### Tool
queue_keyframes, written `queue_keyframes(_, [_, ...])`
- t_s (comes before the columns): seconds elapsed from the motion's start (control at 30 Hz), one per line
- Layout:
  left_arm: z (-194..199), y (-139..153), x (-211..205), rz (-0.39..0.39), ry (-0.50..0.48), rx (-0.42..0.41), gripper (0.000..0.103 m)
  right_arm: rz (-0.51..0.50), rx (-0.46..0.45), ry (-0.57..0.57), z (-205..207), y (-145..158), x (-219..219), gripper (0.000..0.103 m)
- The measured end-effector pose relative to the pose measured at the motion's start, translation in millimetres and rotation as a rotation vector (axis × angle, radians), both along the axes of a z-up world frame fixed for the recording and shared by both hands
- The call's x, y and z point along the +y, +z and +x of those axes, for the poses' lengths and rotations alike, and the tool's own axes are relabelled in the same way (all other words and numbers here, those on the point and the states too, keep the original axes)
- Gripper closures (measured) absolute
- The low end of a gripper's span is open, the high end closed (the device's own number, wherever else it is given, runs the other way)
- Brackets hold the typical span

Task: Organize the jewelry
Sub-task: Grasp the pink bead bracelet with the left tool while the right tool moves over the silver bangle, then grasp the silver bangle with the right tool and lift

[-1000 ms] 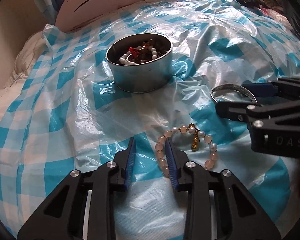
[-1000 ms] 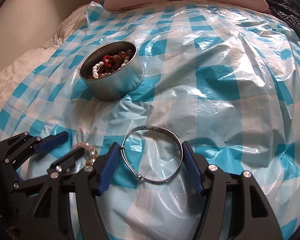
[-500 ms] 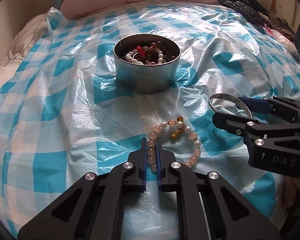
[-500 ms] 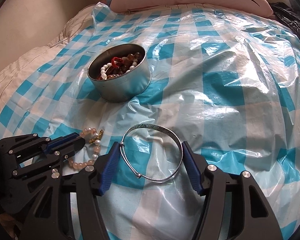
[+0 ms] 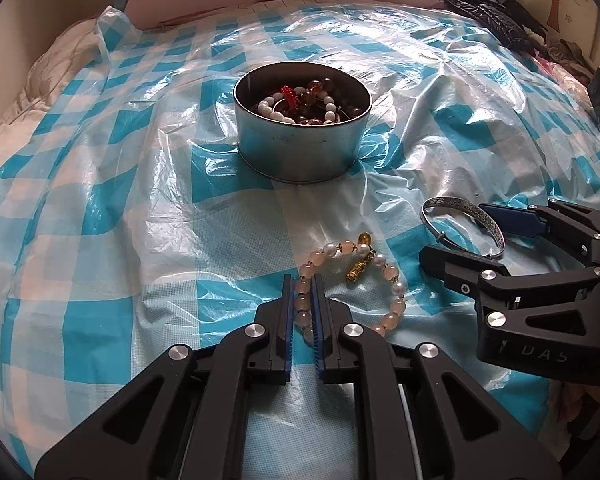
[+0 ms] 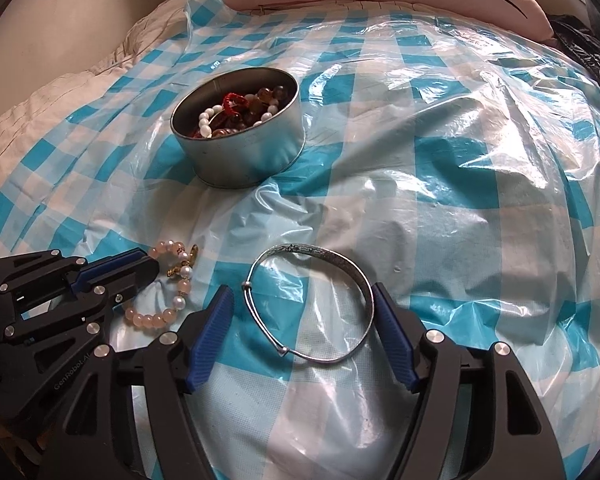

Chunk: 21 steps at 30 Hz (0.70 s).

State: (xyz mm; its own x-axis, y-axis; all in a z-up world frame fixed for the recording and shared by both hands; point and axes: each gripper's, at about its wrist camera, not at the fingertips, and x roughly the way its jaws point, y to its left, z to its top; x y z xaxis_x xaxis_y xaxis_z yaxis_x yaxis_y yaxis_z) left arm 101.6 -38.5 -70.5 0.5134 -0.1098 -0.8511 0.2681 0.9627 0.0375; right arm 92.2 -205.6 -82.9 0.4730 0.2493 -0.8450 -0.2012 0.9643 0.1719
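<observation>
Your left claw (image 5: 301, 280) pinches the bead bracelet (image 5: 350, 280); the tin (image 5: 302, 148) lies straight ahead, beyond it; your right claw (image 6: 302, 306) gapes wide around the bangle (image 6: 332, 268), having just widened.

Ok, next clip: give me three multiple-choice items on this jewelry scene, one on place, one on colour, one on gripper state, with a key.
1. Where does the plain silver metal bangle lie?
A. inside the tin
B. on the checked plastic sheet, between the right gripper's fingers
C. on the cat-face pillow

2. What colour are the pads on the gripper fingers?
A. blue
B. red
C. yellow

3. What is the left gripper doing?
A. standing wide open
B. shut on the pink-and-pearl bead bracelet
C. holding the round silver metal tin

Key: 1 B, the bangle sits flat between spread fingers; 2 A, blue strips line each finger; 3 B, its pads pinch the bead strand.
</observation>
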Motion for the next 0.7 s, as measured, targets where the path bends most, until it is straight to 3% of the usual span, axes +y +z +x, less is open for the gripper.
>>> queue_keyframes(0.27, [-0.6,-0.5,-3.9,0.017,-0.008,-0.006,0.088,-0.002,0.000,0.001,-0.2,-0.1,0.1,0.035])
queue_keyframes(0.43, [-0.7,-0.6,-4.8,0.019,-0.010,-0.008,0.070,-0.007,0.000,0.004,0.4,-1.6,0.1,0.035])
queue_keyframes(0.53, [-1.1,-0.1,-5.6,0.028,-0.011,-0.015,0.068,-0.005,0.001,0.004,0.5,-1.8,0.0,0.034])
queue_keyframes(0.6, [-1.6,0.0,-6.4,0.033,-0.017,-0.020,0.074,-0.006,0.001,0.005,0.4,-2.0,0.3,0.035])
queue_keyframes(0.67, [-2.8,-0.4,-9.0,0.035,-0.042,-0.015,0.096,0.000,-0.001,0.008,-0.1,-1.2,0.0,0.042])
queue_keyframes(0.7, [-3.6,0.0,-10.0,0.041,-0.047,-0.018,0.096,0.007,-0.003,0.008,-0.7,-0.4,-0.6,0.044])
